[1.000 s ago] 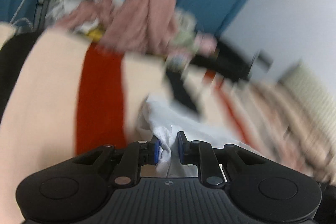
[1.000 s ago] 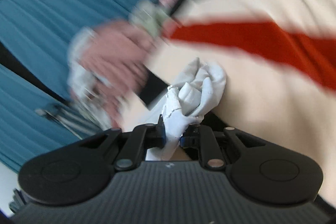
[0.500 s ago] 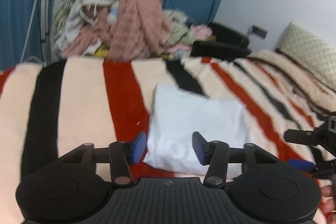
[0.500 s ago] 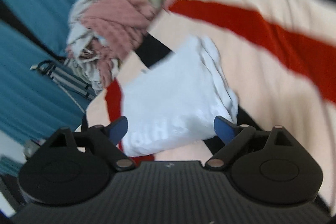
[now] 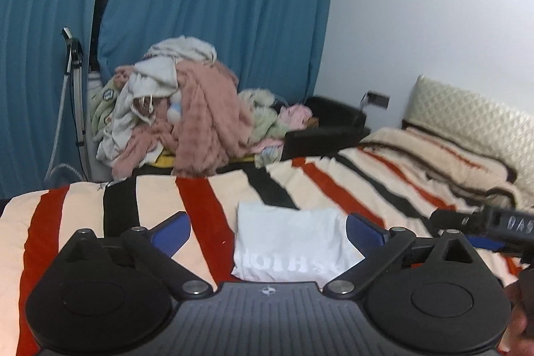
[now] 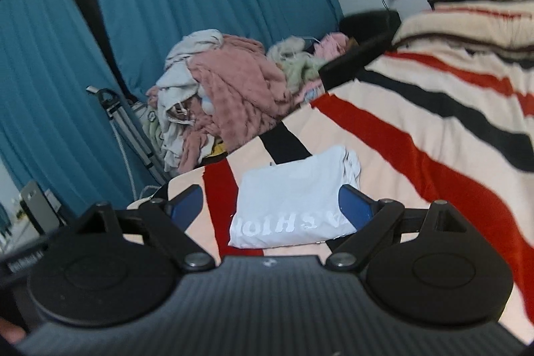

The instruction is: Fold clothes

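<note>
Striped blanket [image 5: 333,186] fills the scene; on it lies the folded white shirt [image 6: 293,199], flat, well short of the clothes heap [image 5: 187,109]. Left gripper [image 5: 267,231] opening wide, nothing pinched. Right gripper [image 6: 270,204] spread, empty, above the shirt.

Folded white T-shirt [image 5: 293,242] on the striped blanket [image 5: 207,199]: white block lettering along its near edge, seen upside down. Right wrist view gives roughly "HION" in reverse [image 6: 267,227]; the rest is blurred.

Black gripper body [image 5: 510,224], right of the T-shirt: pale letters "DAS", cut by the frame edge.

Nothing else legible.
</note>
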Demonstrator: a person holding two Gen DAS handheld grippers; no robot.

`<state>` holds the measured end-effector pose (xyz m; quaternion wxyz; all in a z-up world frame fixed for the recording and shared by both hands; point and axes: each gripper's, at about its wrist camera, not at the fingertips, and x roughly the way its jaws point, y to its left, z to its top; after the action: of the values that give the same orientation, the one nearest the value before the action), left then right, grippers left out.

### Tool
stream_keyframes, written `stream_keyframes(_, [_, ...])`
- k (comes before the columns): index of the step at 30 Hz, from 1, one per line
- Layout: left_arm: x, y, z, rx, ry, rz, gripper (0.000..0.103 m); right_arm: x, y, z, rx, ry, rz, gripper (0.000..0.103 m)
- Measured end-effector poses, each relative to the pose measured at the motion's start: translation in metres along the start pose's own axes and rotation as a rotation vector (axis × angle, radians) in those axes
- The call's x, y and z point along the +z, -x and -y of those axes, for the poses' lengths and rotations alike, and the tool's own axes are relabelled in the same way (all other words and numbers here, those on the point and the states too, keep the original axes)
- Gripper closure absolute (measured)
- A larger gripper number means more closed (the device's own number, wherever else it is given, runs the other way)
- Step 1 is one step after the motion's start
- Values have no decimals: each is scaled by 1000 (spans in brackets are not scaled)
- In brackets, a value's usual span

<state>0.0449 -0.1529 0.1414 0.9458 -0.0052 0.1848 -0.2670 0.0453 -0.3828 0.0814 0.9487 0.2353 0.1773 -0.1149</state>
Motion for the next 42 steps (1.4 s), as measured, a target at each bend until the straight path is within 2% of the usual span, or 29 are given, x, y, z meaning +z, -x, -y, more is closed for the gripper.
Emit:
stream_keyframes(7, [-18, 80, 9, 15, -49, 53, 0, -31, 53, -26, 41, 118, 71, 13])
stream_keyframes(10, [-31, 95, 7, 4, -73, 41, 0, -47, 63, -33, 64, 124, 92, 13])
stream_keyframes(16, [-64, 109, -3, 58, -103, 67, 0, -82, 62, -41, 43, 149, 124, 13])
stream_keyframes(23, [-90, 102, -20, 78, -99, 84, 0, -116, 42, -44, 3, 185, 130, 14])
stream_keyframes(33, [-119, 77, -32, 61, -32, 71, 0, -140, 15, -43, -64, 255, 147, 14])
stream_keyframes(39, [-126, 65, -35, 54, -17, 51, 0, -145, 3, -43, -84, 272, 82, 14])
stream_keyframes(42, [-132, 59, -37, 53, -13, 29, 0, -147, 7, -46, -81, 294, 79, 14])
